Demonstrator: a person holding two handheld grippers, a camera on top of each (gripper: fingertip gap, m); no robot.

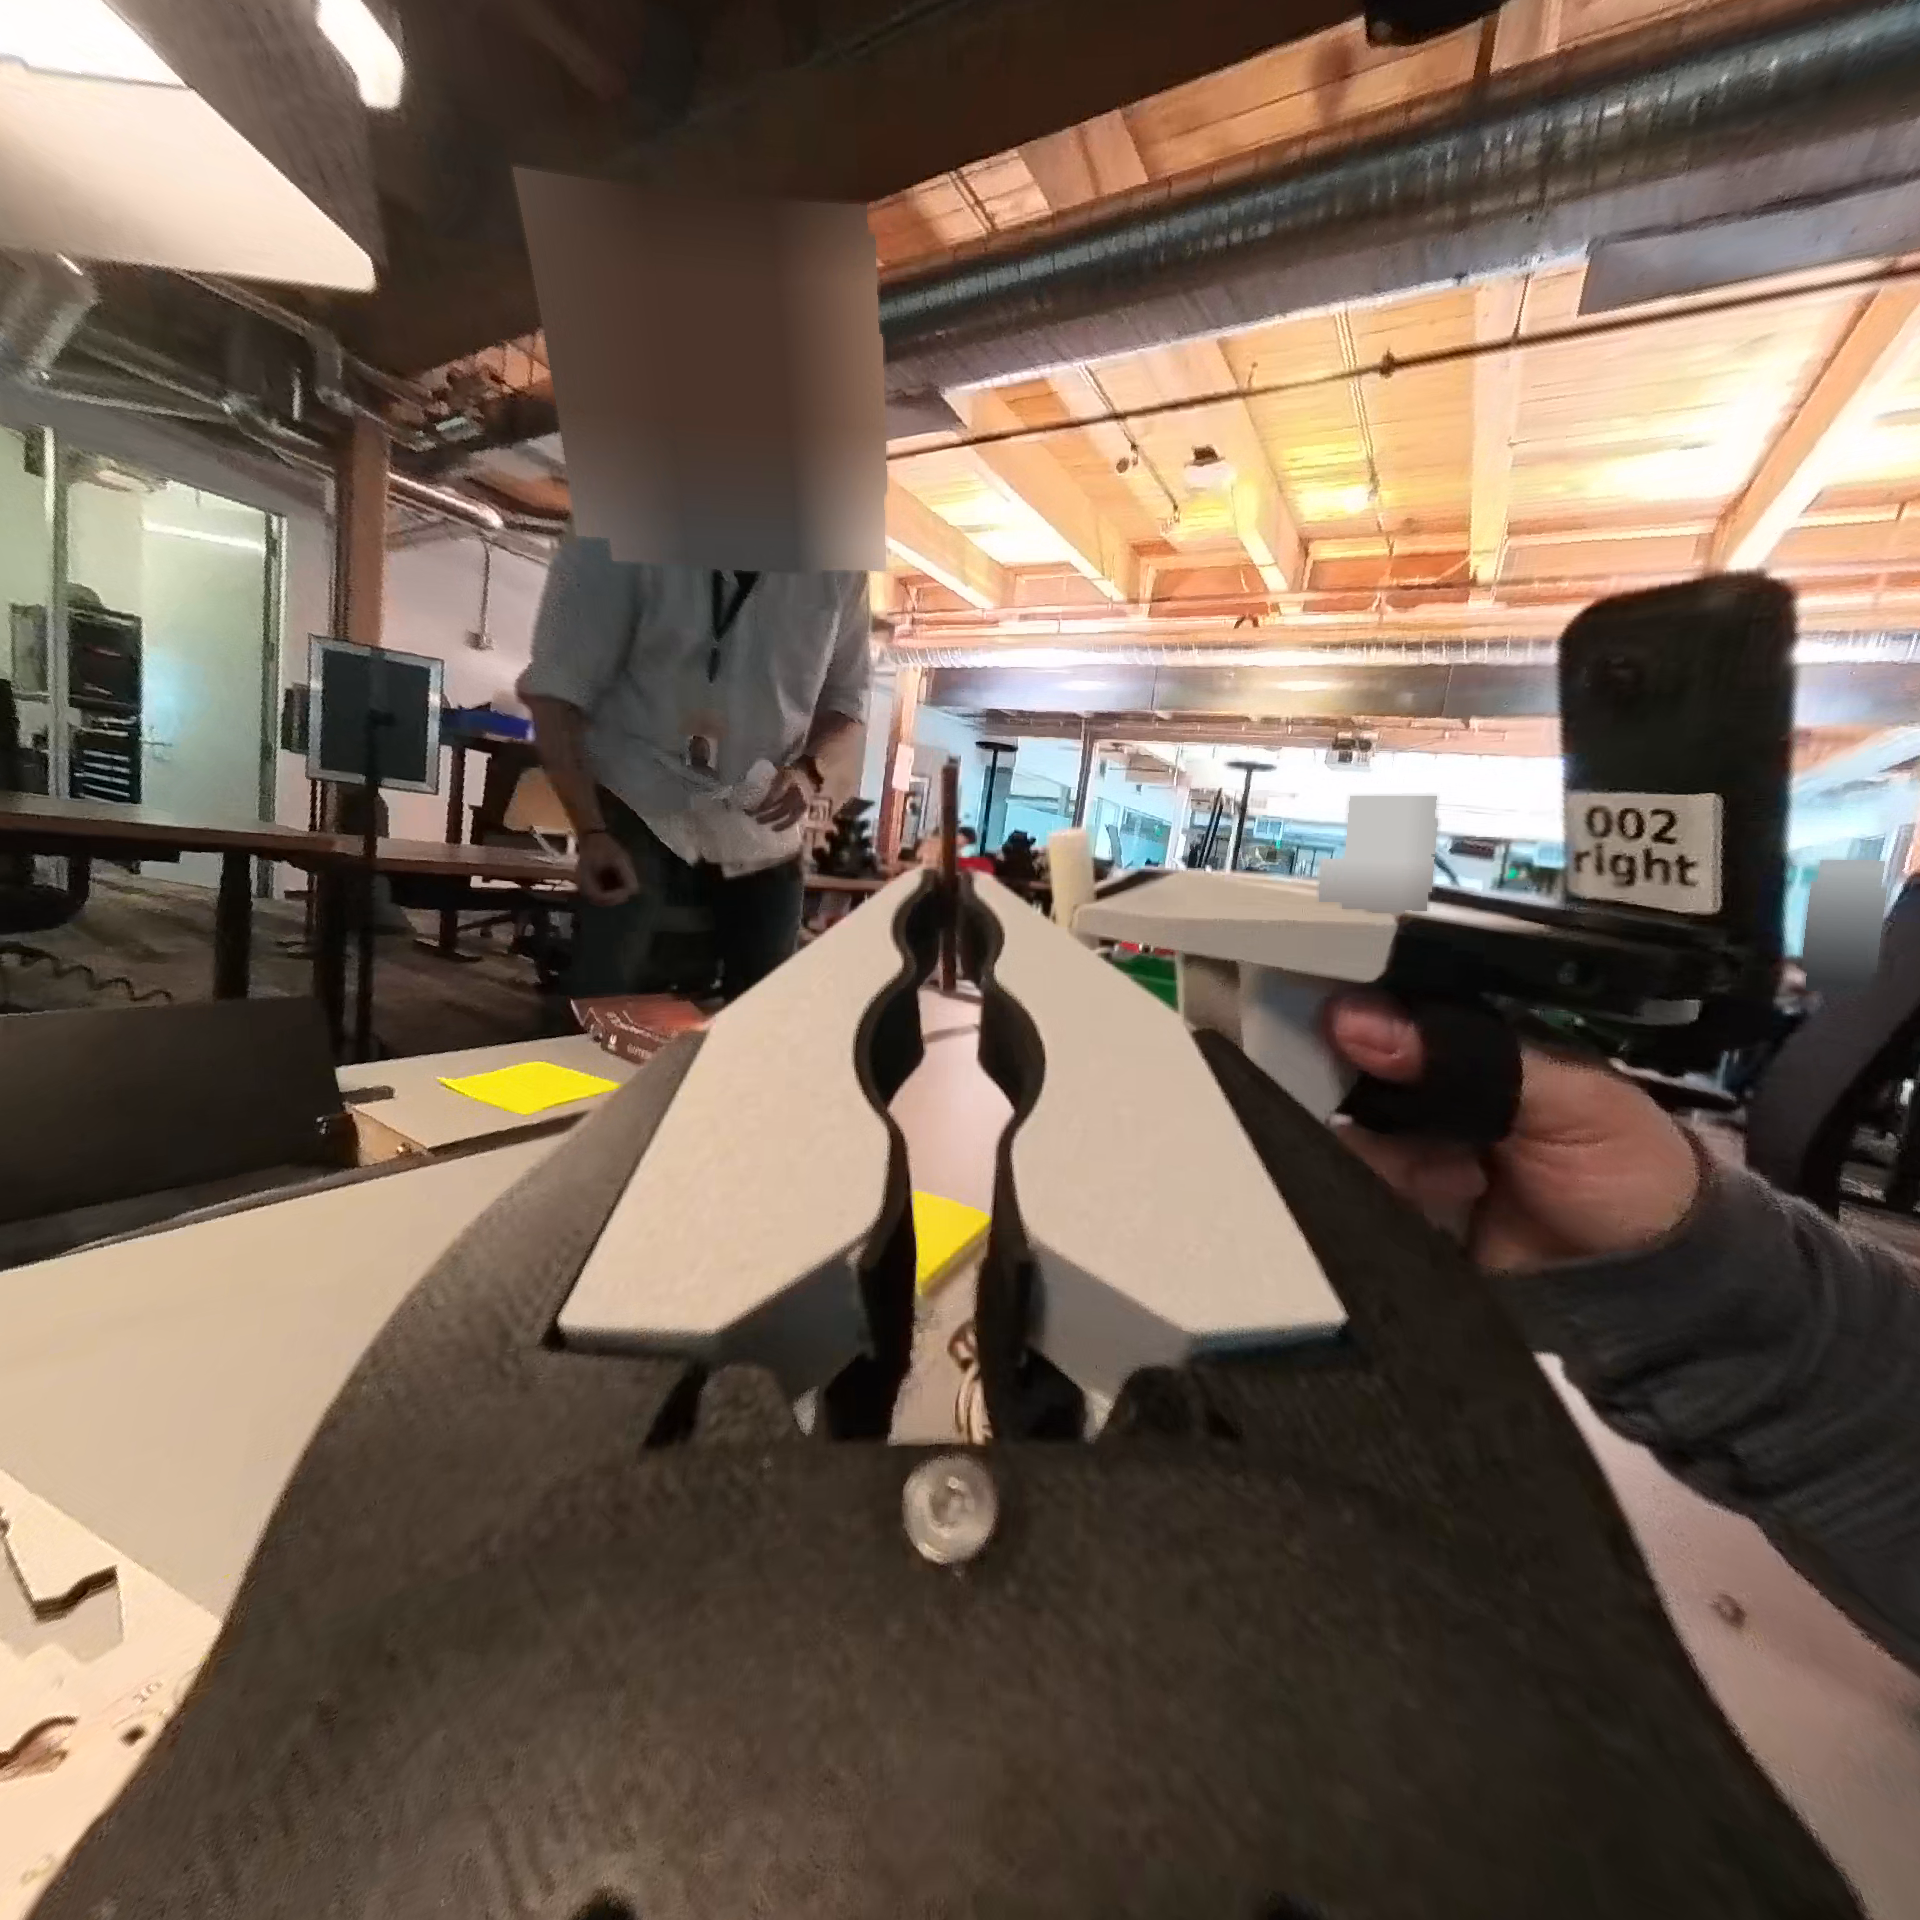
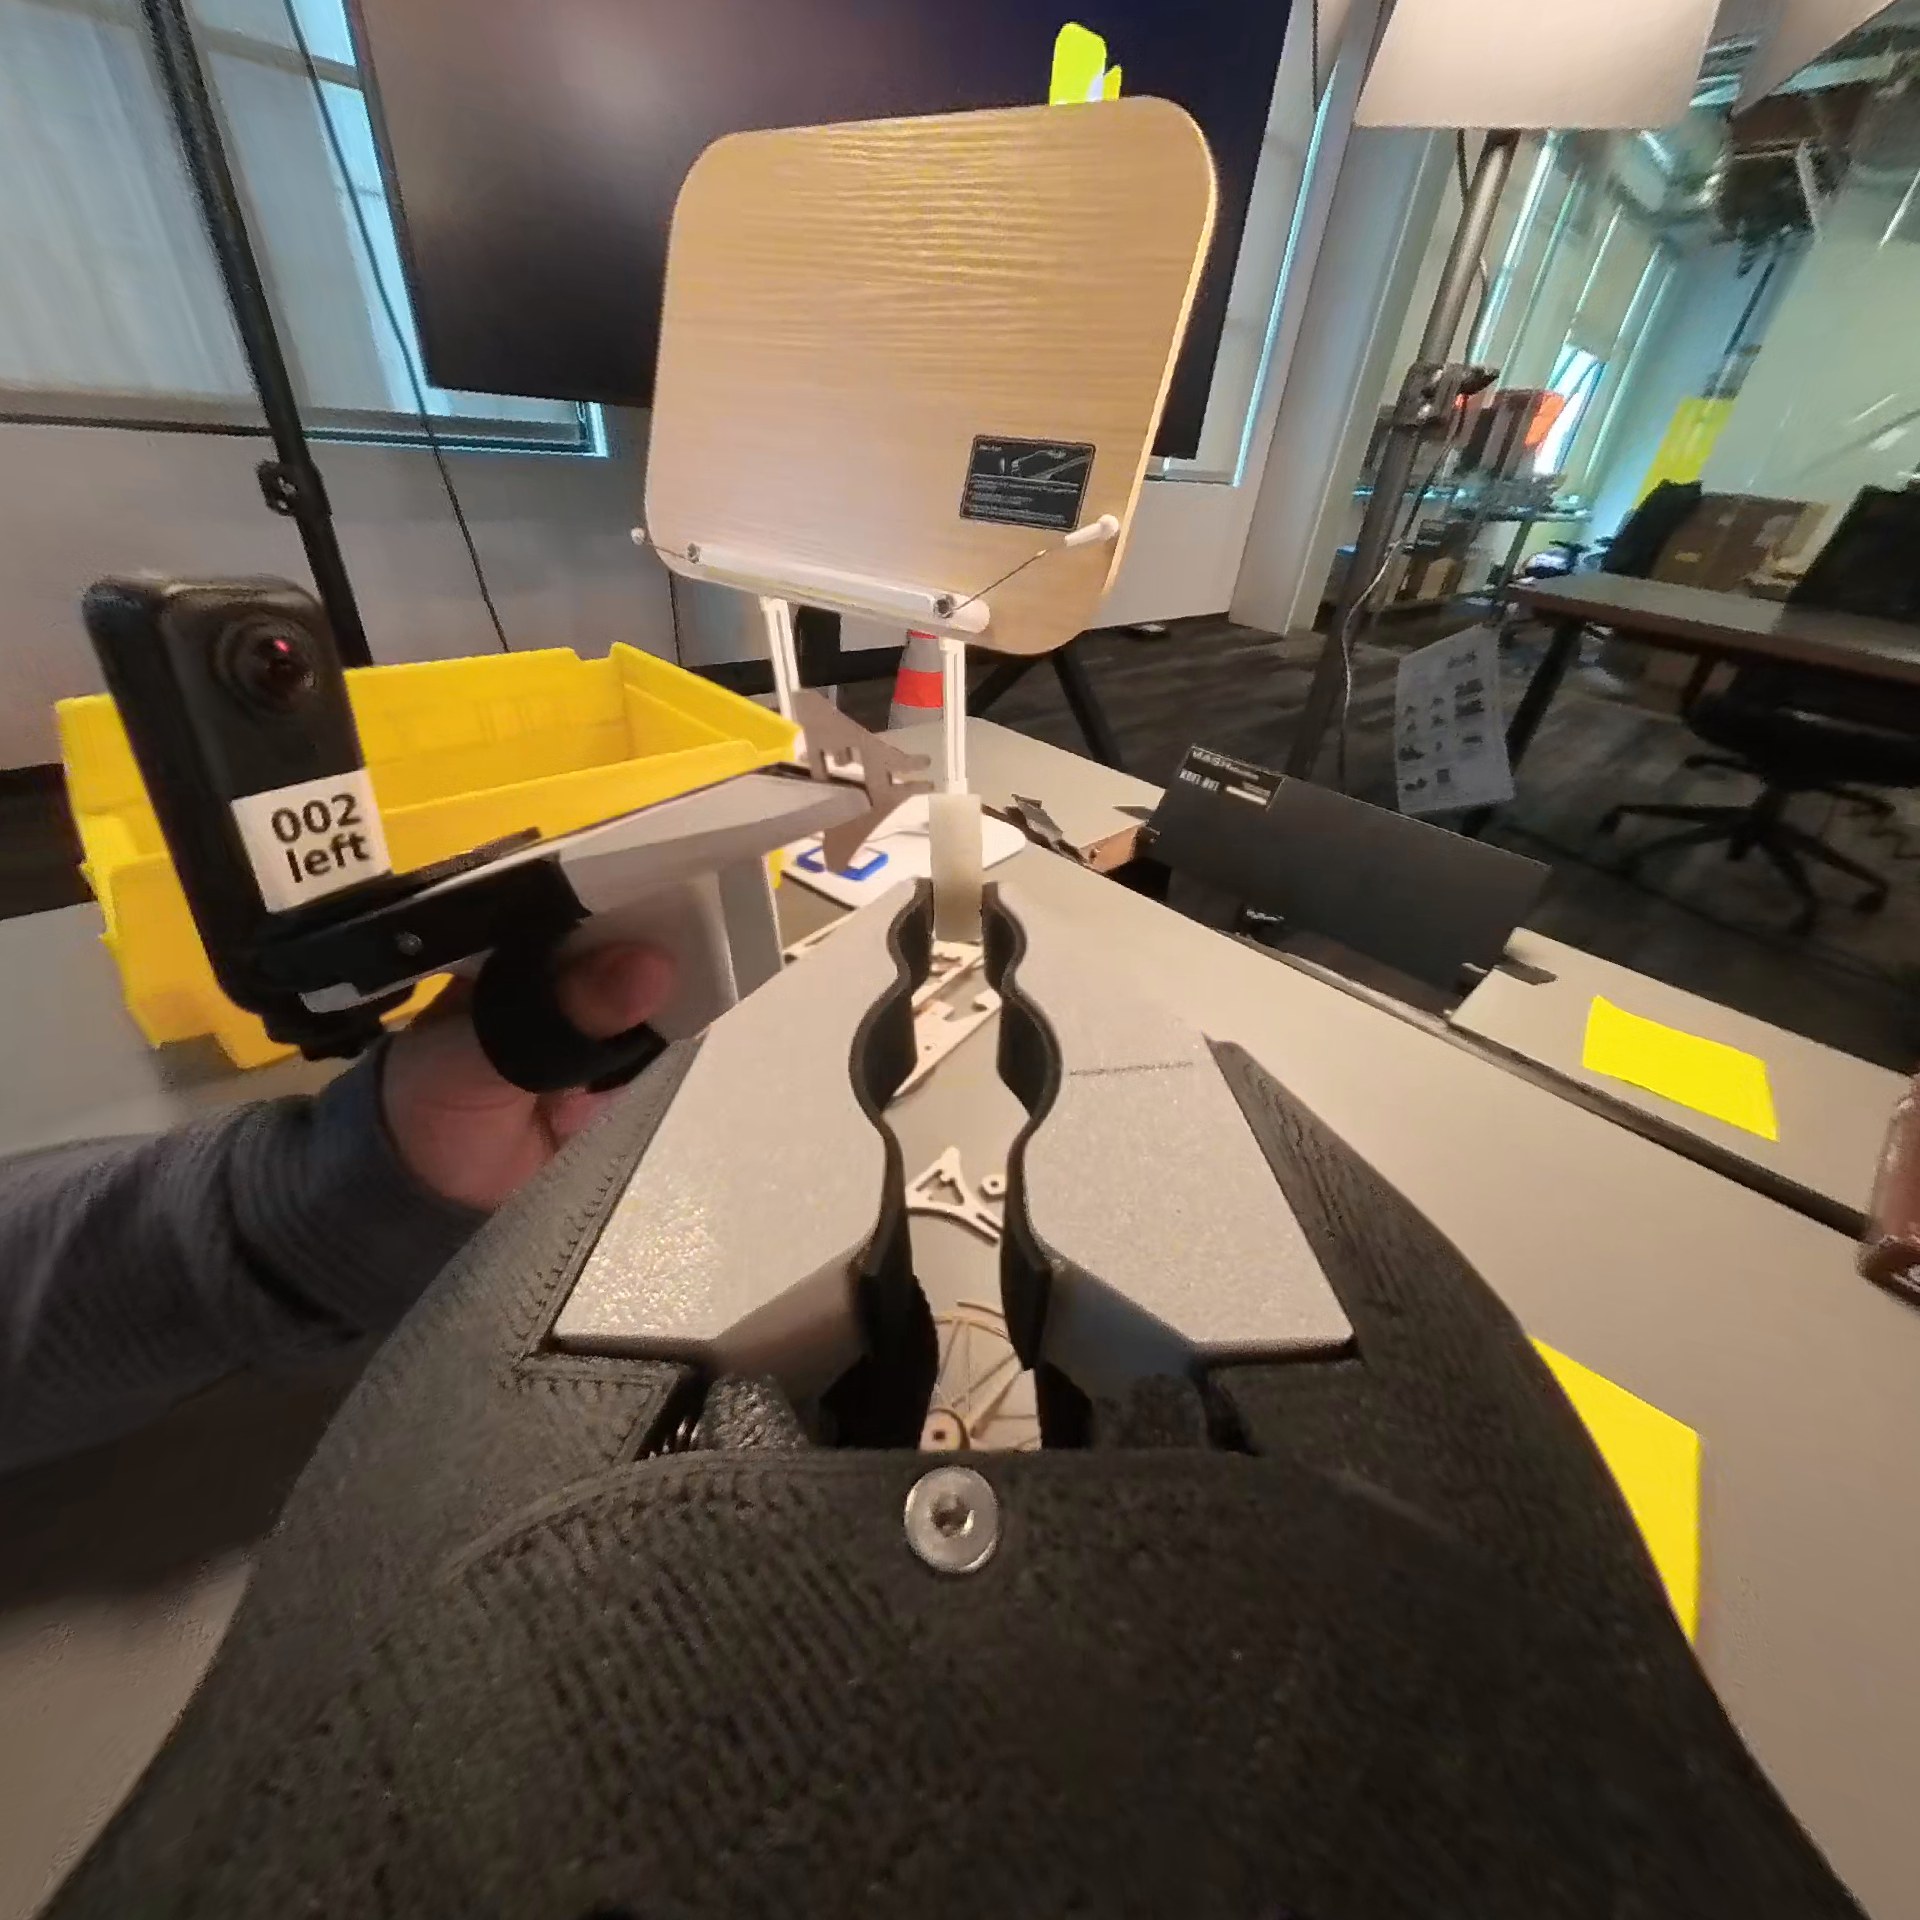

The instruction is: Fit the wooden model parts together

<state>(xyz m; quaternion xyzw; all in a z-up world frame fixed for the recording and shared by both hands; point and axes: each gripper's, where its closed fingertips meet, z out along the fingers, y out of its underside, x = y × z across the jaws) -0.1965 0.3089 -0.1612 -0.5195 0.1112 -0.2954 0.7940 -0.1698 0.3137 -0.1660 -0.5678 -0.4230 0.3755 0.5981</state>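
Note:
My left gripper [image 1: 948, 883] is shut on a thin flat wooden part [image 1: 948, 821], seen edge-on and upright between its tips. In the right wrist view this gripper [image 2: 836, 805] is at the left, and its part [image 2: 862, 774] shows as a flat laser-cut piece with prongs. My right gripper [image 2: 954, 896] is shut on a small pale upright piece [image 2: 954, 847], held just right of the left gripper's part. The right gripper [image 1: 1091, 914] and its pale piece [image 1: 1068, 857] also show in the left wrist view. Loose wooden parts [image 2: 951, 1003] and a spoked wheel [image 2: 977, 1382] lie on the grey table [image 2: 1351, 1195] below.
A yellow bin [image 2: 520, 748] stands at the left, with a wooden book-stand board [image 2: 935, 364] behind the parts. A black box [image 2: 1340, 883] and yellow sticky notes [image 2: 1678, 1075] are at the right. A person [image 1: 707, 748] stands across the table. A cut-out sheet [image 1: 52, 1610] lies at the near left. Less than 4 cm separates the two grippers' tips.

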